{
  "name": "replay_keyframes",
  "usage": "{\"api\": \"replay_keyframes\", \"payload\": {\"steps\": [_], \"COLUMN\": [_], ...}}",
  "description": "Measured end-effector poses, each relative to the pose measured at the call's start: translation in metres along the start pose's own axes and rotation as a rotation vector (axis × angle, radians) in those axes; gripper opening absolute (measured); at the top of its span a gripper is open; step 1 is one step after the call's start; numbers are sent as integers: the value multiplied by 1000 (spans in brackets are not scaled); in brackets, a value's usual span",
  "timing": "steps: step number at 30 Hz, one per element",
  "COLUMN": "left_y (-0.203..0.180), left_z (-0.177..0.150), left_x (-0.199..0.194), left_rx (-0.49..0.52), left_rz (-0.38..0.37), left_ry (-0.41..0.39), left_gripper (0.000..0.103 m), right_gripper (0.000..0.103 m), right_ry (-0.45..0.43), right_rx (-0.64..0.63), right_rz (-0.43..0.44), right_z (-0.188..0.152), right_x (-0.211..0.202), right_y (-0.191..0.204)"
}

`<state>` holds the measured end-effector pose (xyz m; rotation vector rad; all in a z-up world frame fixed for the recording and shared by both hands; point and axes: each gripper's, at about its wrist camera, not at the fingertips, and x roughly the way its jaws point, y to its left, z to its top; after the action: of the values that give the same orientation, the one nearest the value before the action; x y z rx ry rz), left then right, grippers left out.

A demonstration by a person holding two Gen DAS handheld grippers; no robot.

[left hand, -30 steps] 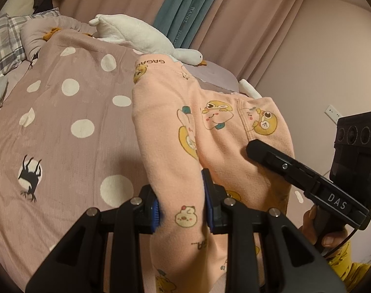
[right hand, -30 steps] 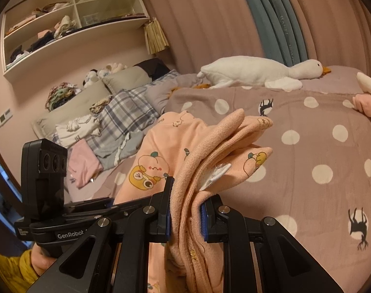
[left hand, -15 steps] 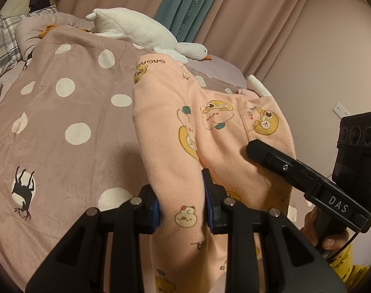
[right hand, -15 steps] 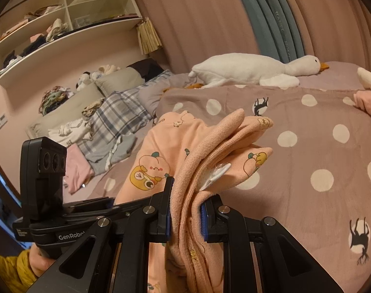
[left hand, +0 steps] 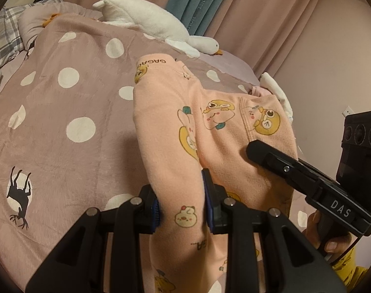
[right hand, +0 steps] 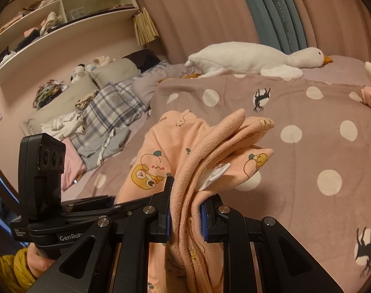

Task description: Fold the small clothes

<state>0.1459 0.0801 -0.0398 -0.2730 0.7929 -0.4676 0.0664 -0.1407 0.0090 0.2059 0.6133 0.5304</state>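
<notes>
Left wrist view looks down the left gripper point(left hand: 181, 204), whose blue pads are closed to a narrow gap on a thick bunch of the peach garment point(left hand: 185, 131), so that the cloth humps up over the jaws and falls away below them. To its right in the same view the right gripper point(left hand: 254, 147) reaches in with its dark finger lying against the garment's far side, a hand point(left hand: 329, 234) under its handle. In the right wrist view the right gripper's point(right hand: 185, 216) pads are likewise nearly closed, pinching several stacked layers of ribbed edge, with a white label point(right hand: 216, 174) sticking out of the fold. The garment is thus held off the bed by both grippers at once, above the spotted blanket point(left hand: 63, 127), not lying on it; whether any lower part touches the blanket cannot be told. Holding two separate points of the cloth seems meant to keep the doubled layers aligned and the piece spread between the hands, so that it can be laid down flat without the fold slipping apart. A bare stretch of blanket lies ahead of both grippers, which looks like the place chosen for setting it down. A white plush goose point(right hand: 254, 58) lies along the far edge by the curtain point(right hand: 278, 12), well apart from the garment, and other clothes are heaped near the plaid pillow point(right hand: 112, 107).
</notes>
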Motion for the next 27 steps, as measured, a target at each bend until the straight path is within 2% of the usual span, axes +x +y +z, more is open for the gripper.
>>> {"api": "replay_keyframes", "payload": {"steps": [27], "left_y": [37], "left_z": [-3], "left_x": [39], "left_rx": [-60], "left_rz": [35], "left_ry": [56], "left_gripper": [27], "right_gripper": [20], "right_ry": [97], "right_rx": [23], "right_rz": [7], "right_z": [-2], "right_x": [51], "right_y": [-18]}}
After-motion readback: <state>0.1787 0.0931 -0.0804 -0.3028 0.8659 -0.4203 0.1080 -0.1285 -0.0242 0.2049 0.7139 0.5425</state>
